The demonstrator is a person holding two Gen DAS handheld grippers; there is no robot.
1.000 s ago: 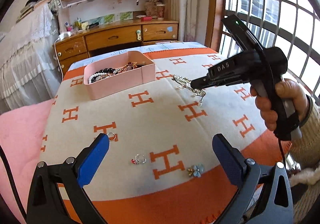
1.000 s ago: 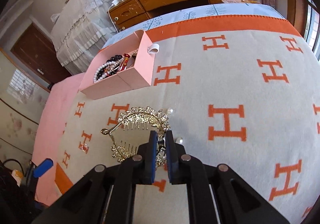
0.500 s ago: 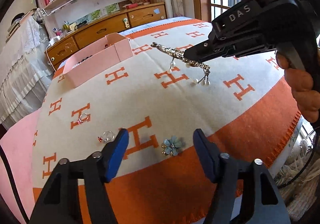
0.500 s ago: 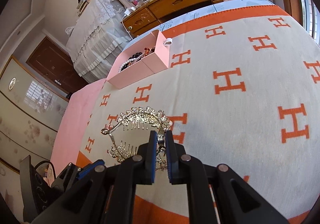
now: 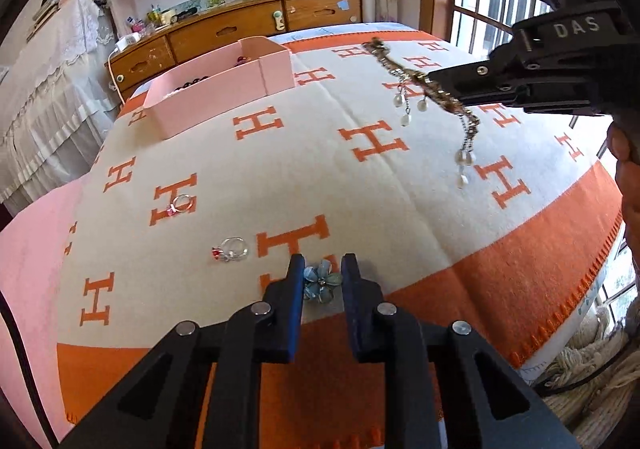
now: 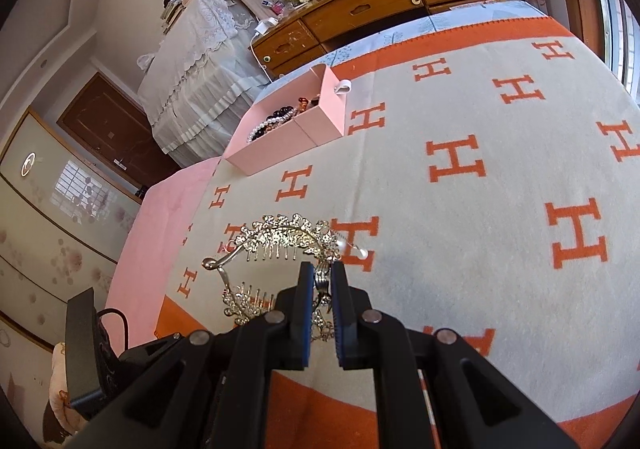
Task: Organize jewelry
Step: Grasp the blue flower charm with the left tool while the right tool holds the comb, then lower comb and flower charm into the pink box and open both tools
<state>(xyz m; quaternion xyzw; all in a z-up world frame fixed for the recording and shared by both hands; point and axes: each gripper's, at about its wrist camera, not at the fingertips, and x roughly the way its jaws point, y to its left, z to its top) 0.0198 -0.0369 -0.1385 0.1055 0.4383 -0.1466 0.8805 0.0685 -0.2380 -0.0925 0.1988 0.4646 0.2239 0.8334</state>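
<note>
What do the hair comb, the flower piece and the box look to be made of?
Hair comb: shiny pale-gold metal with clear stones and hanging pearl-like drops.
Flower: glossy translucent blue petals, probably glass or resin.
Box: matte pink card or thin board, by its flat walls and sharp folds.

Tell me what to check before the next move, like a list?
1. Right gripper pinching the gold comb tiara with dangling pearls: ok.
2. Tiara lifted off the cream blanket with orange H letters: ok.
3. Left gripper, just been closing, around the blue flower brooch: ok.
4. Pads really squeezing the brooch: cannot tell.
5. Pink cardboard box open on top: ok.
6. Two silver rings with red stones put away: not ok.
</note>
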